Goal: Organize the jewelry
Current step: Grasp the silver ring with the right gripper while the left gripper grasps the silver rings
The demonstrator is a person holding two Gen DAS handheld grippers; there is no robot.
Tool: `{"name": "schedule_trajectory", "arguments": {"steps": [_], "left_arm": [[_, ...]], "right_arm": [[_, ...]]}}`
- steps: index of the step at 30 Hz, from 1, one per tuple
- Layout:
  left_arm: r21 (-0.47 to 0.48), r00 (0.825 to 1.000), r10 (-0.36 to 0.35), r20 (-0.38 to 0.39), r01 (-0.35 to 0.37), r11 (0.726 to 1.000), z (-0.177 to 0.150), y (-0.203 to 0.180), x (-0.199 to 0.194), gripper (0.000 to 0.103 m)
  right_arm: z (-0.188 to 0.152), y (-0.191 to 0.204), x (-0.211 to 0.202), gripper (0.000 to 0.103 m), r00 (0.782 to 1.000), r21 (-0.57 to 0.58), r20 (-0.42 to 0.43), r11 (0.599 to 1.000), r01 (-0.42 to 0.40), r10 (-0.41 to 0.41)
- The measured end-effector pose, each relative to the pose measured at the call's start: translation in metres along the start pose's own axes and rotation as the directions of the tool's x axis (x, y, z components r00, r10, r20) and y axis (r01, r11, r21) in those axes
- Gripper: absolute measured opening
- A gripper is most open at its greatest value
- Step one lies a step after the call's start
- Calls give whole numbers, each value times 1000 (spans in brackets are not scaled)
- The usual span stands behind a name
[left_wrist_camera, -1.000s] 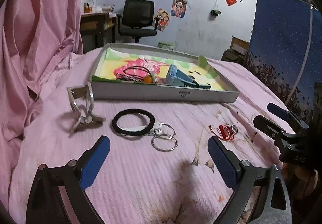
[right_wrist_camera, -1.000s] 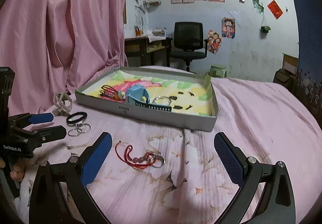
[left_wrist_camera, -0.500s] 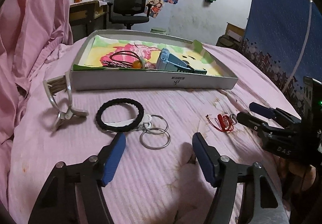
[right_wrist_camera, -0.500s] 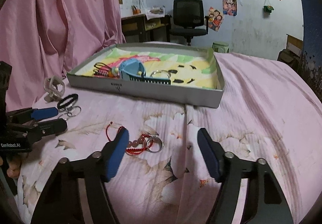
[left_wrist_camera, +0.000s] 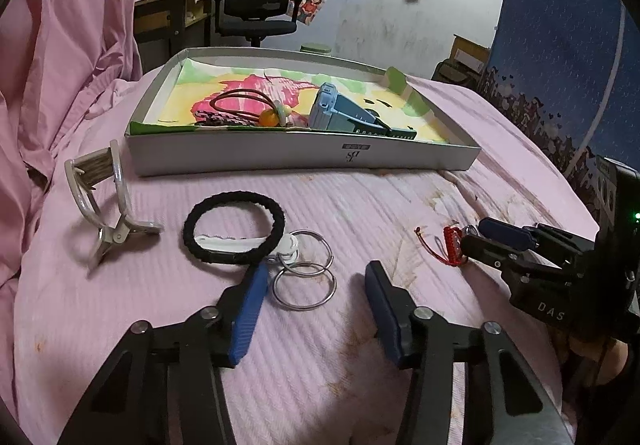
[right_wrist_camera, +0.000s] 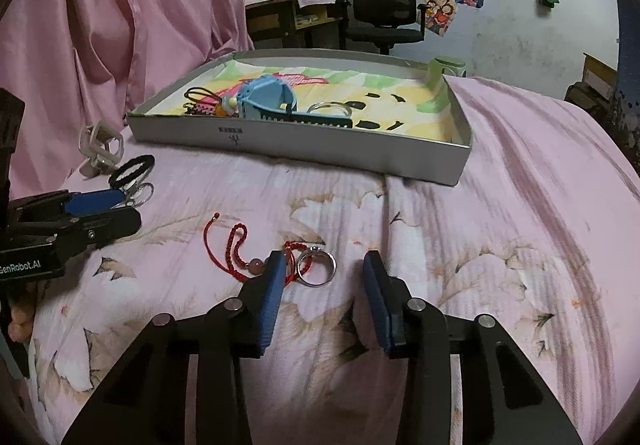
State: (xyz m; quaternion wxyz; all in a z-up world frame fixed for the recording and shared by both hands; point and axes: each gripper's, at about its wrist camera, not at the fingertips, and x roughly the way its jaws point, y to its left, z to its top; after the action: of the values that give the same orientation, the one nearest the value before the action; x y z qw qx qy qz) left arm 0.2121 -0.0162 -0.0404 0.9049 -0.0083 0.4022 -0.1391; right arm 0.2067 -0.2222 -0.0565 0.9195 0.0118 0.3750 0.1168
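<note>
My left gripper (left_wrist_camera: pixel 314 277) is open, low over the pink bedsheet, its fingertips flanking linked metal key rings (left_wrist_camera: pixel 305 273). A black hair tie (left_wrist_camera: pixel 234 227) and a white clip (left_wrist_camera: pixel 236 243) lie just beyond. My right gripper (right_wrist_camera: pixel 324 269) is open, its fingertips around a silver ring (right_wrist_camera: pixel 317 267) tied to a red cord bracelet (right_wrist_camera: pixel 236 245). The grey tray (left_wrist_camera: pixel 304 157) behind holds hair ties, a blue box (left_wrist_camera: pixel 340 113) and a ring (right_wrist_camera: pixel 329 108).
A beige claw hair clip (left_wrist_camera: pixel 102 205) lies left of the hair tie. Pink curtain (right_wrist_camera: pixel 100 25) hangs at the left. An office chair (right_wrist_camera: pixel 384 11) and a desk stand at the far wall. A blue panel (left_wrist_camera: pixel 560 65) stands at the right.
Both grippers have moved forward and down toward the bed and narrowed their opening. The left now brackets the key rings, the right brackets the silver ring.
</note>
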Motion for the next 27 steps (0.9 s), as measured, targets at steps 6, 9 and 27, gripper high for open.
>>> {"name": "schedule_trajectory", "arguments": {"steps": [6, 9, 27], "left_arm": [[16, 1000, 4, -3, -3, 1000, 0, -4, 1, 39], [15, 1000, 1, 4, -1, 1000, -2, -3, -1, 35], [44, 996, 21, 88, -25, 999, -16, -13, -23, 29]], "right_arm": [[-1, -3, 3, 30, 999, 19, -12, 999, -30, 31], [-3, -5, 4, 28, 999, 29, -14, 999, -43, 43], [-7, -15, -5, 18, 996, 68, 36, 994, -81, 79]]}}
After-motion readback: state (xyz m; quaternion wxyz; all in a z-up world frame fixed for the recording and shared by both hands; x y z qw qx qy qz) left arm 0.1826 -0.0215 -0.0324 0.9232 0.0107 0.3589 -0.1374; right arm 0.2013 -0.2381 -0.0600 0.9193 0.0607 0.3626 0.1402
